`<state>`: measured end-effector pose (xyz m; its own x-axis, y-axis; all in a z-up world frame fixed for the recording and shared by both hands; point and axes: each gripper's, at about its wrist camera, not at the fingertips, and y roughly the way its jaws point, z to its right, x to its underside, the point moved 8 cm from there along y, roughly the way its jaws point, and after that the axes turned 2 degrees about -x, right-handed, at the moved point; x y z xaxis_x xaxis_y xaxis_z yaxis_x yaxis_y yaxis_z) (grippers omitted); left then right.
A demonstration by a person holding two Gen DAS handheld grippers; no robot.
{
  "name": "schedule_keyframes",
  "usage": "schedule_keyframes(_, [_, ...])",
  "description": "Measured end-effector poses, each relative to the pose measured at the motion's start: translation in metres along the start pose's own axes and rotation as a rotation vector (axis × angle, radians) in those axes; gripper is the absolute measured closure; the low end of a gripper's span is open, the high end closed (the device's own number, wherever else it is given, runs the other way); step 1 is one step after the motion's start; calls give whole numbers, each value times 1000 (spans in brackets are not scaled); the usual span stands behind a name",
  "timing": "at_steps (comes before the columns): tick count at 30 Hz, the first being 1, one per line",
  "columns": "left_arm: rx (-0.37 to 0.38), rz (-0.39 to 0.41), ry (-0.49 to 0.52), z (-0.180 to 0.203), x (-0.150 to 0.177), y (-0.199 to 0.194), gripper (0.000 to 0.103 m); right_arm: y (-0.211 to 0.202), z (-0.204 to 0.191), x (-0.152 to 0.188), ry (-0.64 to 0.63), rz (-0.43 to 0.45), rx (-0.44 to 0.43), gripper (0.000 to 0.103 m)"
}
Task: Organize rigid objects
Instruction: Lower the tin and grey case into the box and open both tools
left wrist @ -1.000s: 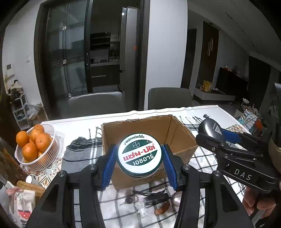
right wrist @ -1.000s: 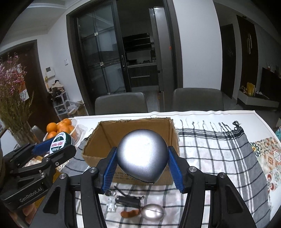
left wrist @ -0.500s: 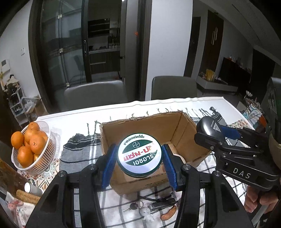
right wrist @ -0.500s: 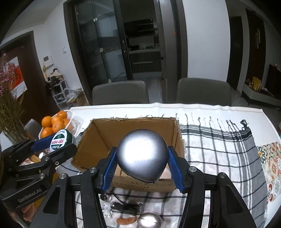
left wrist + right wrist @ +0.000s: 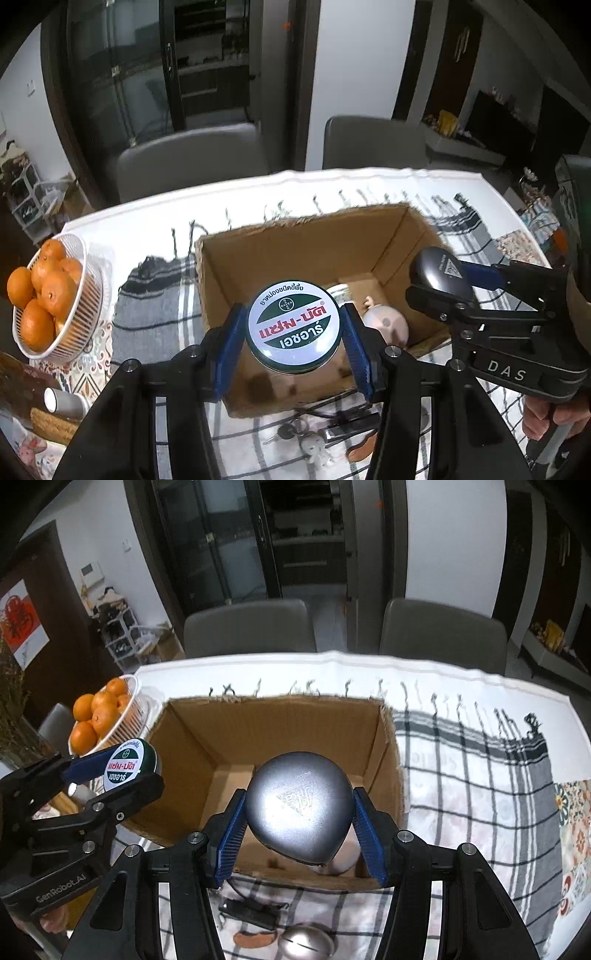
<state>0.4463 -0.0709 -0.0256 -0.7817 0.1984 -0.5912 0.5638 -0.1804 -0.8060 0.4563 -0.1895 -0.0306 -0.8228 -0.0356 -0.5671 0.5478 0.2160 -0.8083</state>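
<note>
The left gripper [image 5: 293, 339] is clamped on a round tin [image 5: 293, 326] — white lid, green rim, red Thai lettering — held over the near-left part of the open cardboard box [image 5: 295, 243]. The right gripper [image 5: 301, 825] is clamped on a smooth grey, teardrop-shaped case [image 5: 300, 805] over the box's near wall. A pale round item [image 5: 386, 325] lies on the box floor — its far half is bare. Keys [image 5: 291, 432] lie on the checked cloth just near of the box; a basket of oranges [image 5: 74, 332] stands well left.
</note>
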Motion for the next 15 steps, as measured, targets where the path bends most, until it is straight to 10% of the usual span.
schedule_keyframes(15, [-16, -110, -39, -7, 12, 32, 38, 36, 15, 11, 45, -128, 16, 43])
